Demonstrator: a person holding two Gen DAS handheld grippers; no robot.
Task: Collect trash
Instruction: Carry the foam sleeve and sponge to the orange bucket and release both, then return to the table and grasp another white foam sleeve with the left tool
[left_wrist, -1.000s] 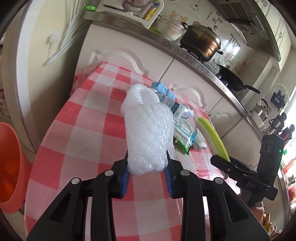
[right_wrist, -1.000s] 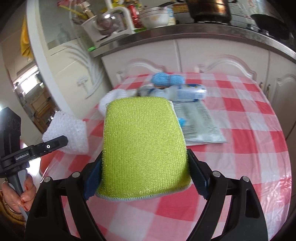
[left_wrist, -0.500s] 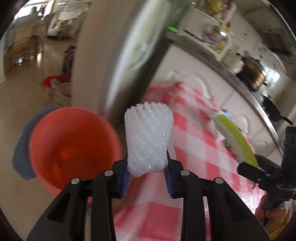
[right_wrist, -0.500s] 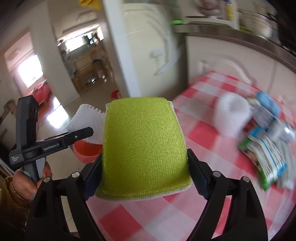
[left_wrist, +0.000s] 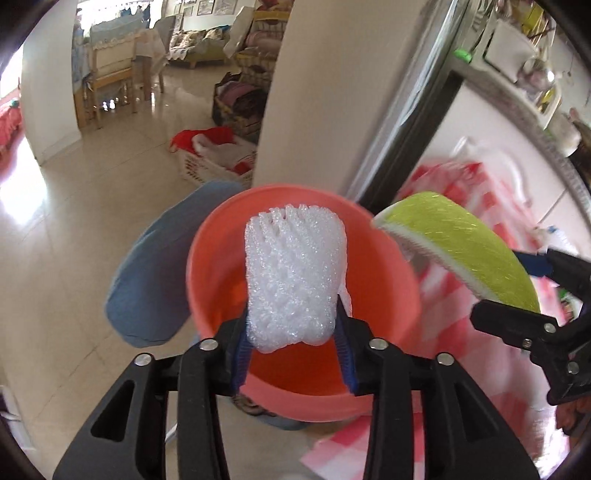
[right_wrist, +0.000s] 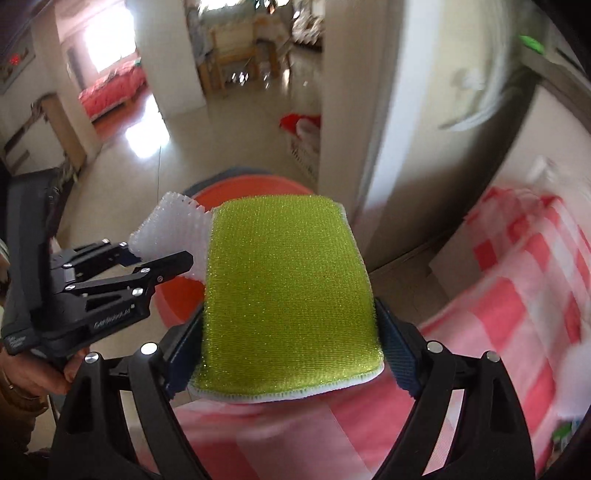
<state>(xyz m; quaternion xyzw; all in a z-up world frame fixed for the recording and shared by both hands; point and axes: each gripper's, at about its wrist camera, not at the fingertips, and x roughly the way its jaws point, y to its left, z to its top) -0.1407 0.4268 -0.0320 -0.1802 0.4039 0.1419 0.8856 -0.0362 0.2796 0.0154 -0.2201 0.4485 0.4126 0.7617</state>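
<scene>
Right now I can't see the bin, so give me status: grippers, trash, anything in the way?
Left gripper shut on white foam netting, over orange bucket. Right gripper shut on green sponge, near rim. Nothing blocking.

One legible mark was found, in the right wrist view: "GenRobot.ai", printed in small pale letters along the side plate of the black plastic left gripper (right_wrist: 159, 256), below its lower finger and left of the yellow-green scouring pad (right_wrist: 288, 280). That gripper was seen clamped on the white foam net sleeve (right_wrist: 173, 225). A second, smaller pale label was noted on the rear corner of the same gripper body, near the holding hand; it was too small and too tilted to be read. In the left wrist view, red print was seen on the white plastic laundry basket (left_wrist: 207, 170) on the floor, but it was too blurred to be read.
</scene>
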